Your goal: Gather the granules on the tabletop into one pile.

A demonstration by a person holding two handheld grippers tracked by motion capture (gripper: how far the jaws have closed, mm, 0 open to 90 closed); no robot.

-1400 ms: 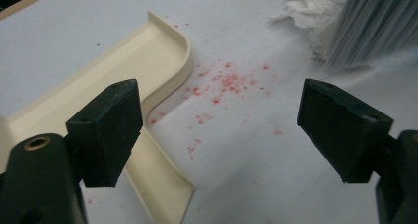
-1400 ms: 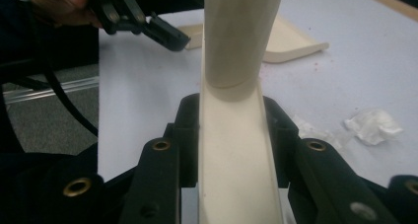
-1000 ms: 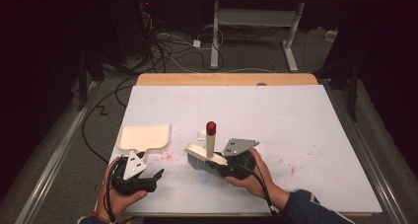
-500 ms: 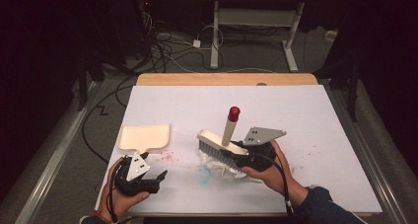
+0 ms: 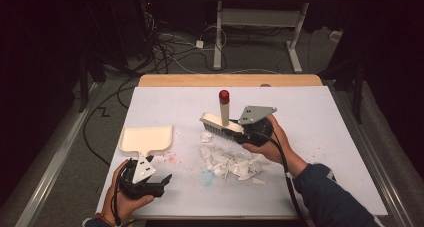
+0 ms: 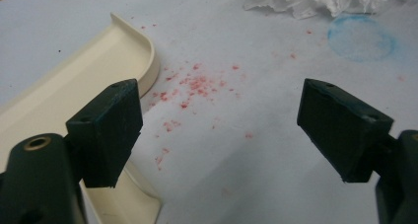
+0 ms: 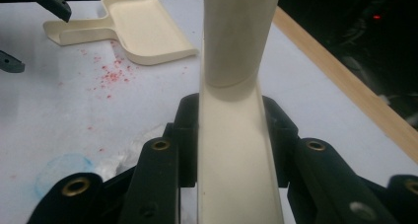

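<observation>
Right gripper (image 5: pixel 239 132) clamped on the back of a cream brush (image 5: pixel 220 124), both pads pressed tight against its sides, as seen along the jaws in the right gripper view, brush body (image 7: pixel 236 150) running straight up between them. Brush held clear above the white table cover (image 5: pixel 320 117), near the table's middle, bristles down, handle with red tip (image 5: pixel 224 96) standing upright. Directly below and toward the person, a heap of torn white paper scraps (image 5: pixel 230 162), one stray piece (image 5: pixel 206 136) just under the bristles. Beside the heap, a faint blue ring (image 5: pixel 206 177) marked on the cover. Left gripper (image 5: pixel 159 179) low at the near left edge, jaws spread wide with nothing between them, only bare cover and red specks (image 6: pixel 194 83) in the gap. Cream dustpan (image 5: pixel 146 139) flat on the cover just ahead of the left gripper, mouth pointing away from the person, short handle pointing back at the gripper; in the left gripper view the pan's curved wall (image 6: pixel 133 46) beside the left jaw, apart from it as far as can be told. Brush and dustpan well apart, paper heap lying between them and nearer the brush. Wooden table edge (image 5: pixel 230 80) along the far side, cables on the floor beyond.
</observation>
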